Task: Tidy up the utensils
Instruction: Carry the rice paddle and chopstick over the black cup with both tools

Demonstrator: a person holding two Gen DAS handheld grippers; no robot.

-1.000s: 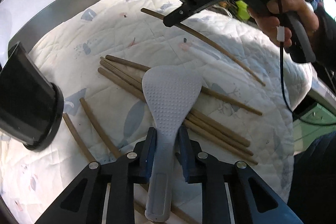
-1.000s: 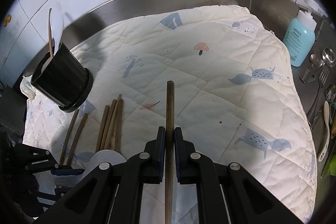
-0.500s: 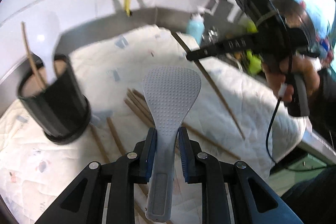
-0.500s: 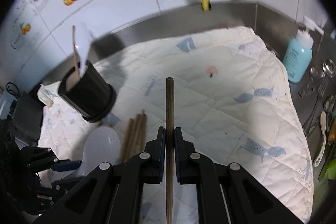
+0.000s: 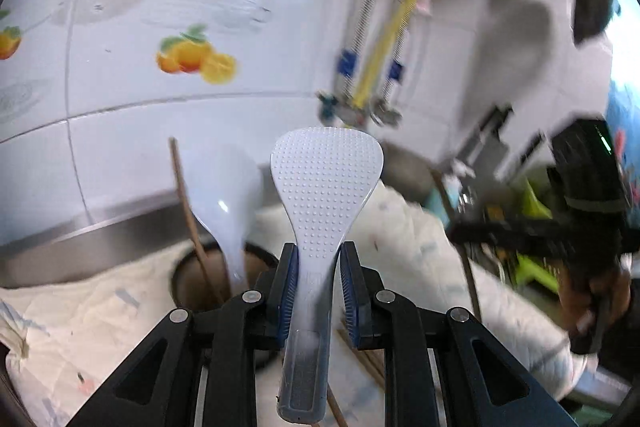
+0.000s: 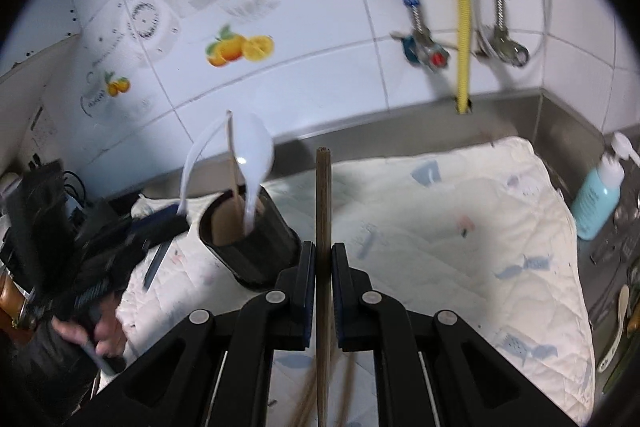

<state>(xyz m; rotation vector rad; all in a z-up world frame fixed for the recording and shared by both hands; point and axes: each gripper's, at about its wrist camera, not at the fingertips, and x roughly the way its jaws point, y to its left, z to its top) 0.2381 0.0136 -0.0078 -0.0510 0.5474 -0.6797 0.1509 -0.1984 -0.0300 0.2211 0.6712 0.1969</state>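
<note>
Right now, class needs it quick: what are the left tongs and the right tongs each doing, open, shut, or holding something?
Left tongs: shut on the rice paddle.
Right tongs: shut on a wooden chopstick.

Paddle [image 5: 326, 183]: dimpled matt plastic. Chopstick [image 6: 322, 195]: dull brown wood. Quilt [image 6: 460, 227]: stitched soft cloth. Wall tiles [image 6: 320, 7] glossy. Counter [image 6: 500, 111] edge: brushed metal. Holder [image 6: 256, 247]: dark, ribbed.

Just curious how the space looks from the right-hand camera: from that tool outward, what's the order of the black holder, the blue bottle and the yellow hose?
1. Black holder, just left of the right tool.
2. Blue bottle, far right, on the counter edge.
3. Yellow hose, on the back wall.
</note>
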